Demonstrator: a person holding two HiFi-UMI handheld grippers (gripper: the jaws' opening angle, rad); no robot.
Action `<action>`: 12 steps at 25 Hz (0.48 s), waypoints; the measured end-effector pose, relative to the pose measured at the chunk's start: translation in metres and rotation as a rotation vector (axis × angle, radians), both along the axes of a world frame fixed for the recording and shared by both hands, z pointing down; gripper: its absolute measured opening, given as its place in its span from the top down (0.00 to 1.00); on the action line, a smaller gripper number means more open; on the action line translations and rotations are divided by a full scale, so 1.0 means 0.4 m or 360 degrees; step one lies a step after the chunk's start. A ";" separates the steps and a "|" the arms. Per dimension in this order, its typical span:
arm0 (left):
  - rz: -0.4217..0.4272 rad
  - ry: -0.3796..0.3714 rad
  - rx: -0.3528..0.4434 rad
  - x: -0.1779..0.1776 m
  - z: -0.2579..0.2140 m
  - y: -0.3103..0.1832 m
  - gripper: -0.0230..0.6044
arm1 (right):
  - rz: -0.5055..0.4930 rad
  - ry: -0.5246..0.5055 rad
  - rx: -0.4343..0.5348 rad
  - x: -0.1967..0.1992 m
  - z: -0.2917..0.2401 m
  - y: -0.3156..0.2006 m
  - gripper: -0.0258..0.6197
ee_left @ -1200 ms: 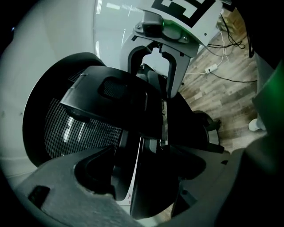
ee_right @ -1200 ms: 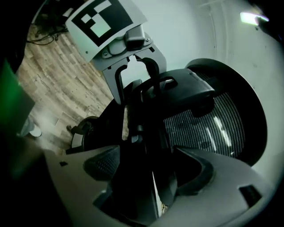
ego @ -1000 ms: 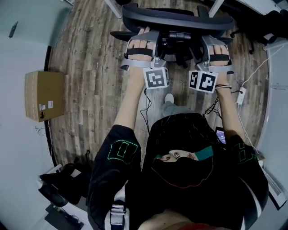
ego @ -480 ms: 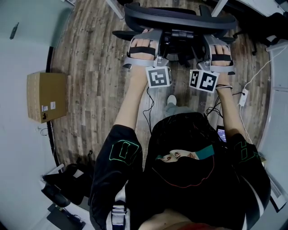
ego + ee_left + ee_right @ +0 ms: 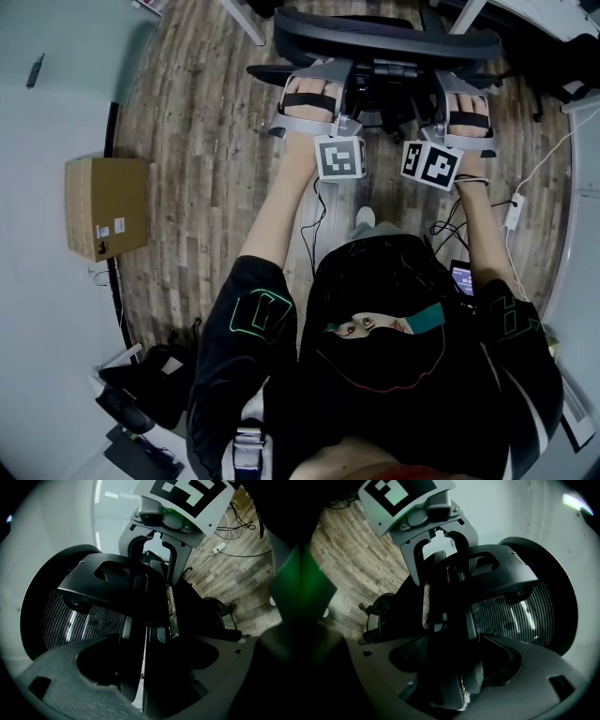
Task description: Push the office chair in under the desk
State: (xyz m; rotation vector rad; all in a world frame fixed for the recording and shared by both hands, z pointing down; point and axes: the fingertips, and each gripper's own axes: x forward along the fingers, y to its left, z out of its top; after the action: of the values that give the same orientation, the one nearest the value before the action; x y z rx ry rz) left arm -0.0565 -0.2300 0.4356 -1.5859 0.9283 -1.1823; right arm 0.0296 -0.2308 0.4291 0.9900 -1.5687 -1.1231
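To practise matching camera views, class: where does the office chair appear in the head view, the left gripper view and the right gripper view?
Head view: the office chair is at top centre, seen from above.
Left gripper view: its mesh back is left of centre, close up.
Right gripper view: the mesh back is at the right.
Shared landmark: the wooden floor.

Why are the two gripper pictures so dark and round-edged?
Left gripper view and right gripper view: wide-angle lens curves everything, corners black, black office chair up close leaves little light. Head view: evenly lit, floorboards bowed at edges.
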 end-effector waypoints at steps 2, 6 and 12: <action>0.0021 0.0017 -0.0002 0.002 0.002 -0.016 0.29 | -0.0003 0.0000 0.0011 0.000 0.001 -0.016 0.42; -0.0007 0.0013 -0.0019 -0.022 0.009 -0.051 0.29 | -0.0027 -0.0004 0.0028 -0.022 0.005 -0.041 0.42; -0.0055 -0.0035 -0.0038 -0.067 0.015 -0.143 0.29 | 0.0000 -0.0028 0.0056 -0.062 0.011 -0.111 0.42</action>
State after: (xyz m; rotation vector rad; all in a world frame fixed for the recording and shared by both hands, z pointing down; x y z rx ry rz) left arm -0.0834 -0.2871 0.4415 -1.5784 0.9340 -1.2370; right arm 0.0047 -0.2752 0.4336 1.0259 -1.5675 -1.1484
